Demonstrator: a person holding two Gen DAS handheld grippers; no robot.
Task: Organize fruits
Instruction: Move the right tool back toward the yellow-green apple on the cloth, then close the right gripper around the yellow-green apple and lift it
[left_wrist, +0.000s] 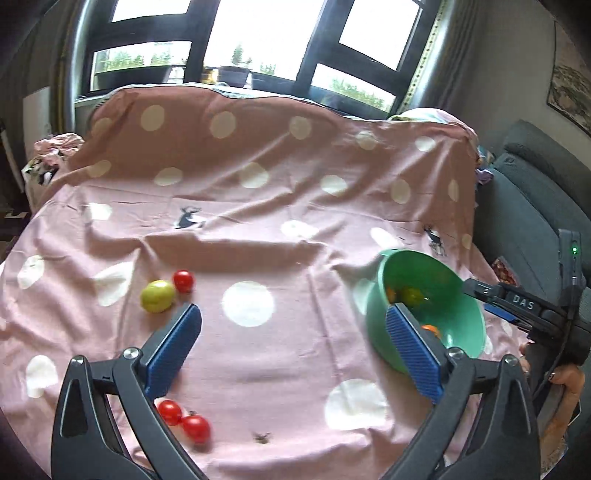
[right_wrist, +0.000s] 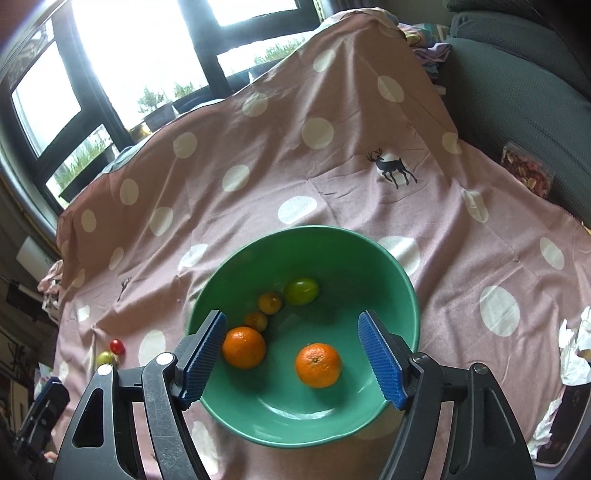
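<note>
A green bowl (right_wrist: 369, 254) sits on the pink dotted cloth and also shows at the right of the left wrist view (left_wrist: 461, 317). It holds two oranges (right_wrist: 317, 364), two small yellow-orange fruits (right_wrist: 269, 302) and a green fruit (right_wrist: 303, 291). My right gripper (right_wrist: 291, 354) is open and empty above the bowl. My left gripper (left_wrist: 291, 347) is open and empty above the cloth. A green fruit (left_wrist: 157, 296) and a red tomato (left_wrist: 183, 280) lie left of it. Two red tomatoes (left_wrist: 183, 419) lie near its left finger.
The cloth (left_wrist: 258, 206) rises over a backrest toward the window. A grey sofa (right_wrist: 517, 92) stands at the right. Crumpled white paper (right_wrist: 572, 350) lies at the cloth's right edge. The right gripper's body (left_wrist: 524, 306) shows at the right of the left wrist view.
</note>
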